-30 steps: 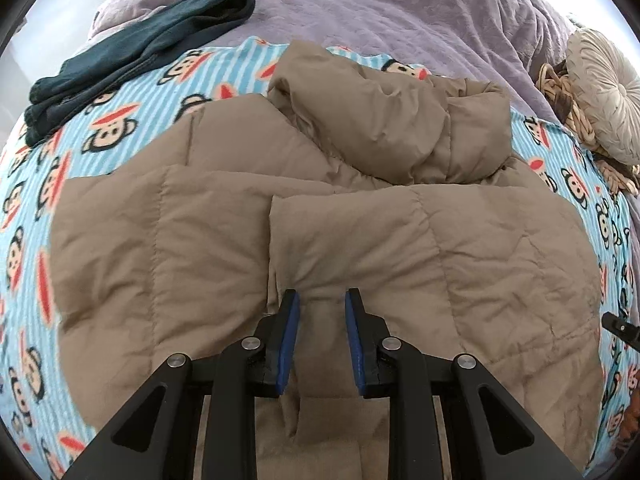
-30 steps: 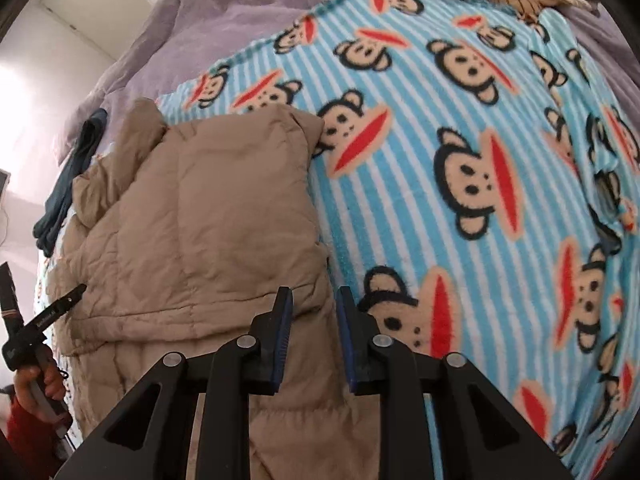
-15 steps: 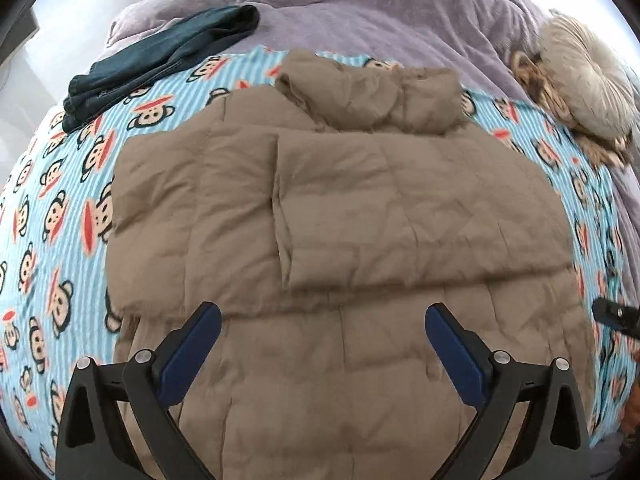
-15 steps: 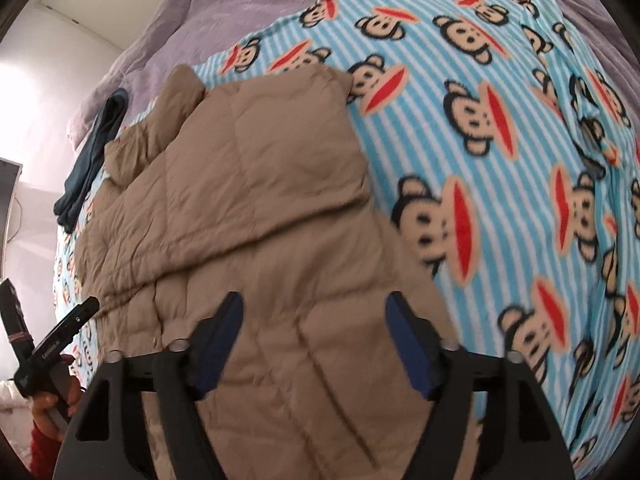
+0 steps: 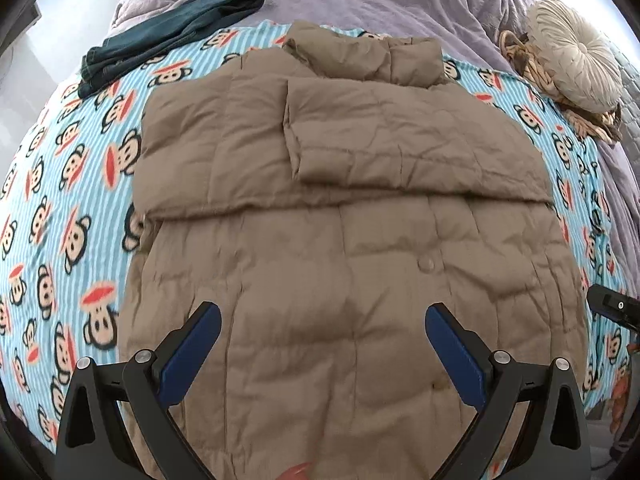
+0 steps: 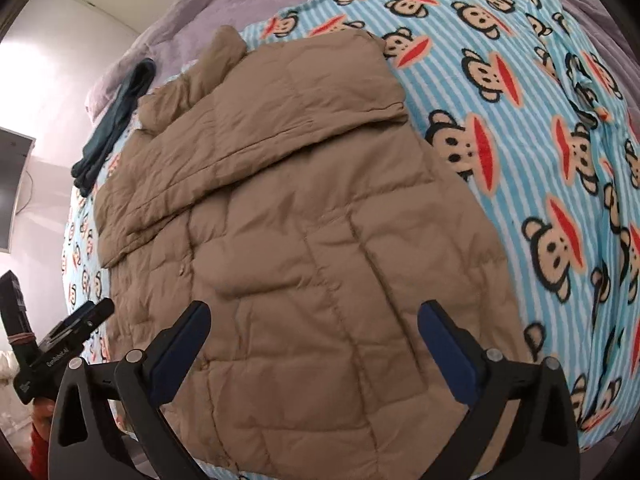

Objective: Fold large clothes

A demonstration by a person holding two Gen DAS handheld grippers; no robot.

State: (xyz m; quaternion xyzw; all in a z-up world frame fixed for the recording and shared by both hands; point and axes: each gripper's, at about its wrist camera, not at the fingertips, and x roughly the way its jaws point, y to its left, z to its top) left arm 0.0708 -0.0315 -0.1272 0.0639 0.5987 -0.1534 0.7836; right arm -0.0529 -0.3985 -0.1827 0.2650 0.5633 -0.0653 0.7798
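Observation:
A tan puffer jacket point(image 5: 340, 208) lies flat on a blue striped monkey-print blanket point(image 5: 68, 184), collar at the far end, both sleeves folded across its chest. It also shows in the right wrist view point(image 6: 288, 216). My left gripper point(image 5: 323, 336) is open and empty, hovering above the jacket's lower hem area. My right gripper point(image 6: 314, 334) is open and empty above the jacket's lower right part. The left gripper's body point(image 6: 60, 344) shows at the right wrist view's left edge.
Folded dark teal trousers point(image 5: 172, 36) lie at the blanket's far left. A round cream cushion point(image 5: 576, 68) and woven item sit at the far right. A purple bedspread point(image 5: 380, 4) covers the far end of the bed. The blanket point(image 6: 540, 140) extends right of the jacket.
Both grippers went from nearly shut over the jacket to wide open and pulled back toward the hem. The jacket now lies flat with the sleeves folded across it.

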